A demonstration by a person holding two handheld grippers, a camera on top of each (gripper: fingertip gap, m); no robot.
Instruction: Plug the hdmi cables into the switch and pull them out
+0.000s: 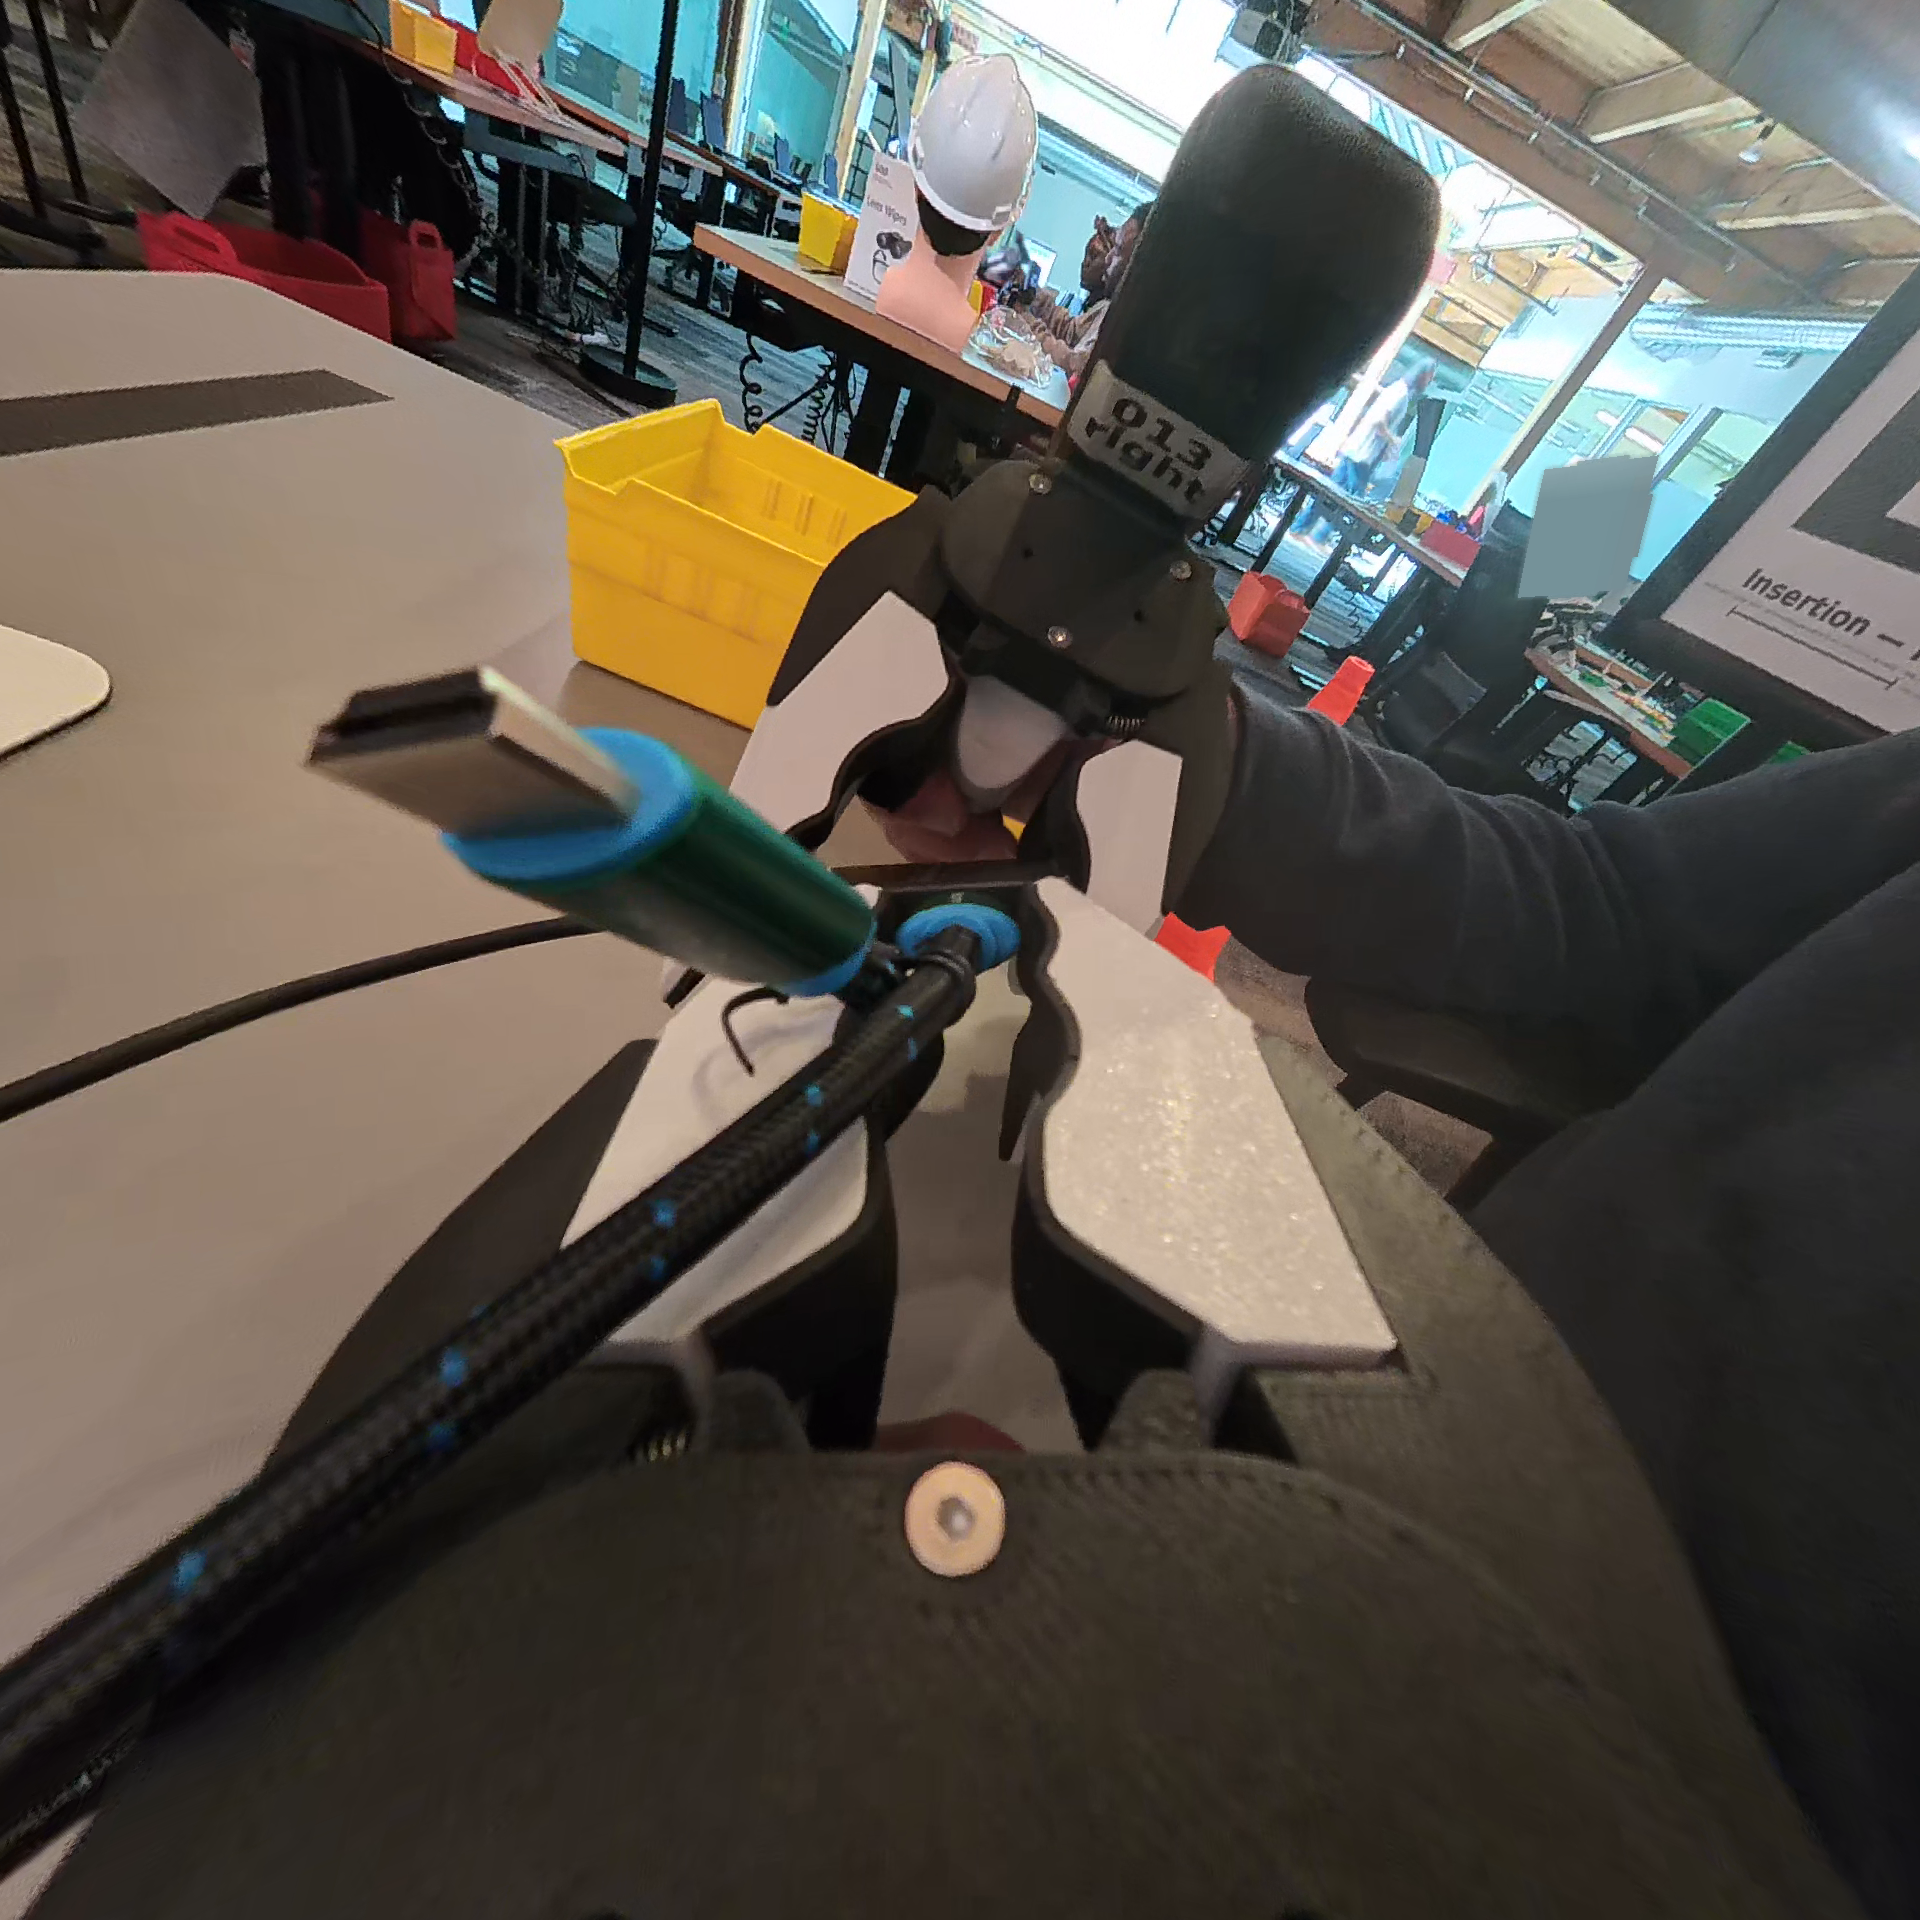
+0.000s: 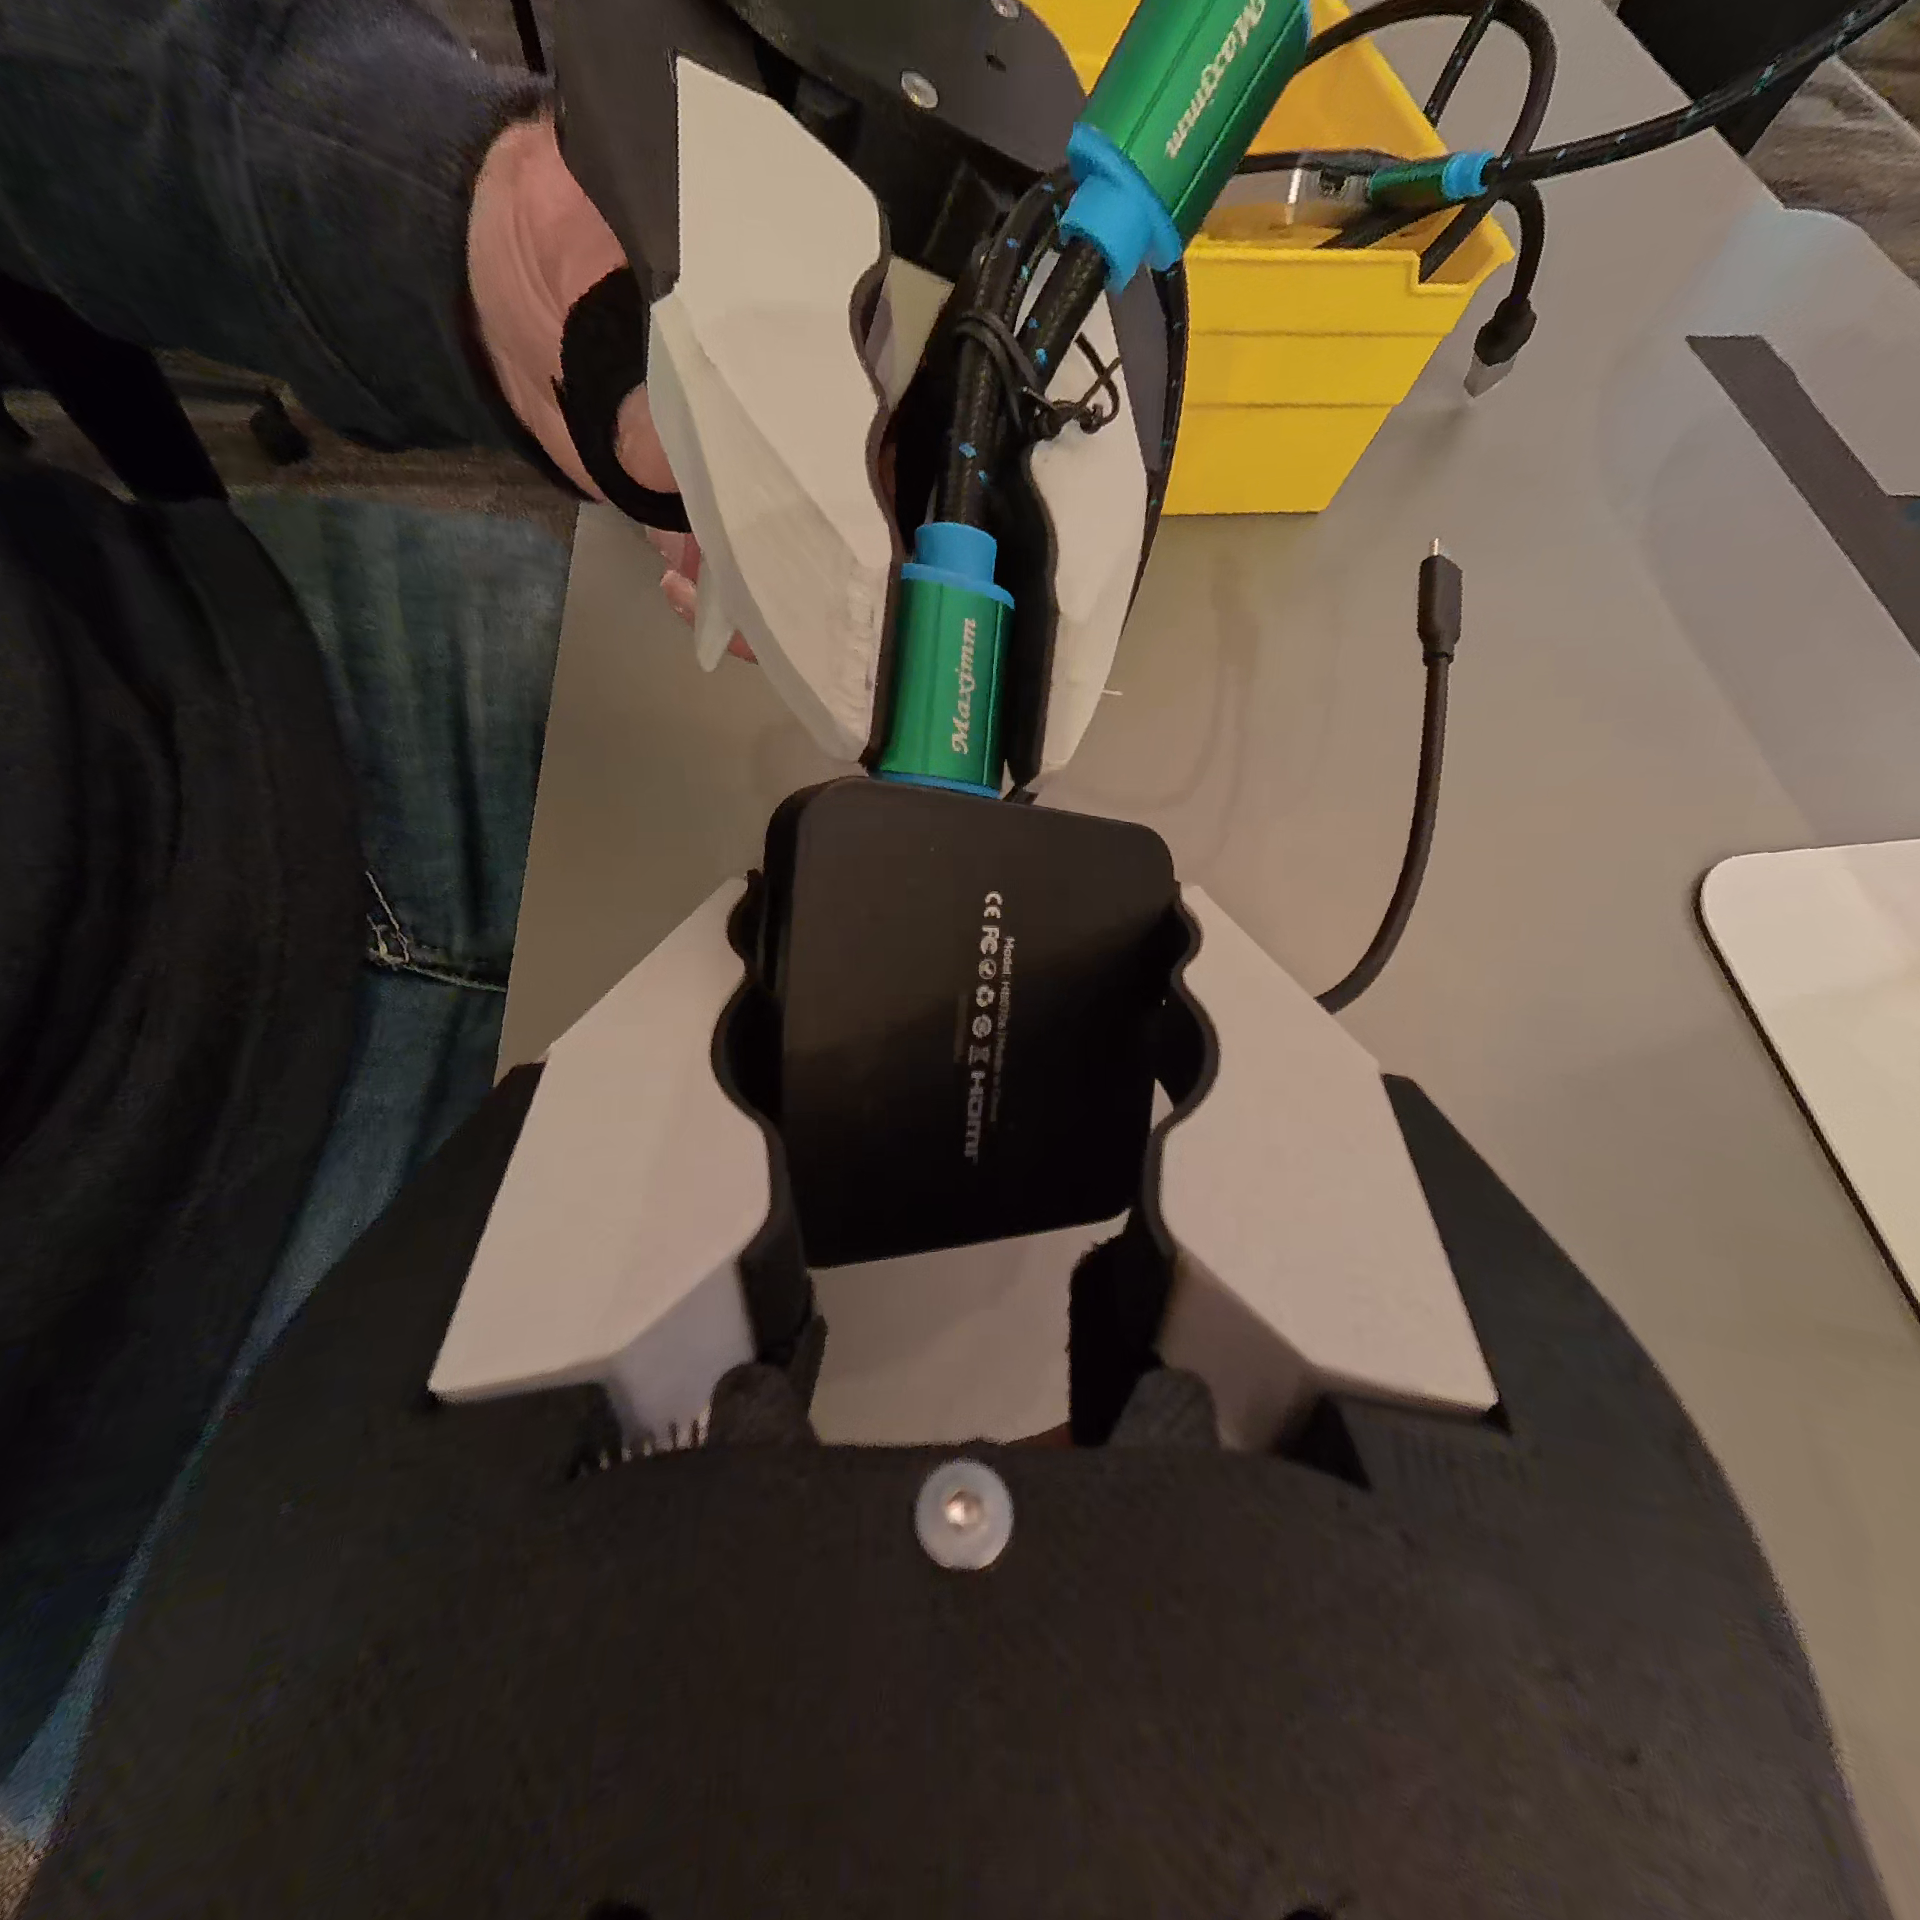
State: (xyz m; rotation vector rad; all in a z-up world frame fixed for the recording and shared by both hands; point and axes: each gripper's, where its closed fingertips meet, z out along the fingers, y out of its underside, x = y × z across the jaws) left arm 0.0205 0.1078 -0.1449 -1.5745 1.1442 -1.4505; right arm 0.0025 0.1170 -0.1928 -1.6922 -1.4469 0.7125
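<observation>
With the switch (image 2: 966, 1029) held tight in the right jaws and the plug (image 2: 940, 686) squeezed in the left jaws, the plug should be kept straight with the switch.

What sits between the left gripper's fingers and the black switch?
A green HDMI plug, clamped in the left gripper, bridges straight into the switch held by the right gripper; no bare gap, seen in the right wrist view.
</observation>
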